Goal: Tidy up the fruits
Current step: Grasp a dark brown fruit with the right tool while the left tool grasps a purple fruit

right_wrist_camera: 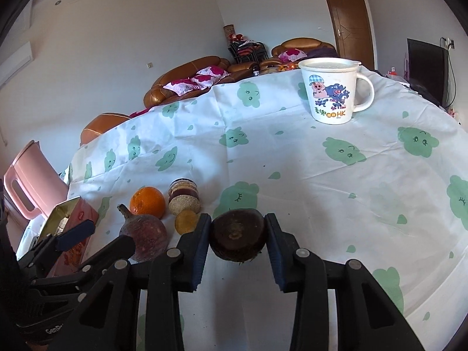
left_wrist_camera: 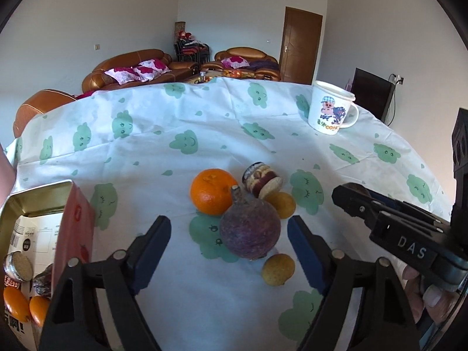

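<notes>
gripping a dark round fruit (right_wrist_camera: pixel 238 238) off the cloth (right_wrist_camera: pixel 321 190), right gripper (right_wrist_camera: pixel 237 241) pinches its flanks, firm and smooth so likely to roll, while left gripper (left_wrist_camera: pixel 229 235), wide open and empty, straddles the purple fruit (left_wrist_camera: pixel 250 229) beside the tin (left_wrist_camera: pixel 32 201).

Both wrist views look closely, obliquely down, sharing the fruit pile (left_wrist_camera: pixel 245 213).

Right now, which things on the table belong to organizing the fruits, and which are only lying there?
For the job:
orange
purple fruit
two small yellow fruits
dark fruit clamped in the right gripper
open tin box

Just lying about:
cartoon mug
pink jug
small jar
</notes>
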Action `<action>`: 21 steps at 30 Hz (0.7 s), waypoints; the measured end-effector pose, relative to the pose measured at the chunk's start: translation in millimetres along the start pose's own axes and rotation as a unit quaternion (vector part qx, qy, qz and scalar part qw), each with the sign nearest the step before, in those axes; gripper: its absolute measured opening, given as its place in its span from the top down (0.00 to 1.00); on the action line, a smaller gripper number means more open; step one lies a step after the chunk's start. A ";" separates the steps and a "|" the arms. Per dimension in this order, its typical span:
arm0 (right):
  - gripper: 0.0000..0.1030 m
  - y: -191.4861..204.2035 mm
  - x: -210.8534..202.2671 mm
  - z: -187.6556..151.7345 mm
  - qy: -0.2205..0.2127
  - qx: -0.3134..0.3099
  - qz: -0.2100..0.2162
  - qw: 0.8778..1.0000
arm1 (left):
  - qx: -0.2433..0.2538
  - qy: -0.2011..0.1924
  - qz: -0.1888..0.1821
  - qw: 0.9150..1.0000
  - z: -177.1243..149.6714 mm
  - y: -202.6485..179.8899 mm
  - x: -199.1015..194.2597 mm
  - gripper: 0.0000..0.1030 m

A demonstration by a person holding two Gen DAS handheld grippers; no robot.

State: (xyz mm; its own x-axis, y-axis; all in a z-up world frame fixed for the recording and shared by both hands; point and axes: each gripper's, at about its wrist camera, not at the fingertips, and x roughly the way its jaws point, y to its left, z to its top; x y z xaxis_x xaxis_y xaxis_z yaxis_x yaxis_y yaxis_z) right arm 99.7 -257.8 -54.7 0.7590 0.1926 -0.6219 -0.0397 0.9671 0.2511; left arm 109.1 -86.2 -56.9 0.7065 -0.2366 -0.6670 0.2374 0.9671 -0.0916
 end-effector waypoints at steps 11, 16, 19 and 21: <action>0.62 8.7 4.2 -1.3 0.008 -0.025 0.001 1.000 | -0.022 0.034 -0.050 0.998 -2.9 -2.0 15.2 0.50; 0.62 12.9 -2.7 -2.5 -0.008 -0.035 0.005 0.999 | -0.021 0.008 -0.039 0.999 -1.6 -0.1 4.7 0.50; 0.62 14.9 -7.2 -2.9 -0.019 -0.040 0.008 0.999 | -0.011 -0.012 -0.030 0.999 -1.5 -3.6 -3.3 0.50; 0.62 16.0 -8.7 -3.0 -0.024 -0.043 0.009 0.999 | -0.010 -0.023 -0.023 0.999 -1.5 -3.2 -7.3 0.50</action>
State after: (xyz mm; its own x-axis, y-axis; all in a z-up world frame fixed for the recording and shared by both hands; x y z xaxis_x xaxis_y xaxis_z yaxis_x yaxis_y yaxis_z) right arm 90.5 -243.5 -47.5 0.7875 0.2032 -0.5819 -0.1070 0.9748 0.1956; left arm 102.2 -87.4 -52.8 0.7247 -0.2853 -0.6272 0.2575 0.9564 -0.1374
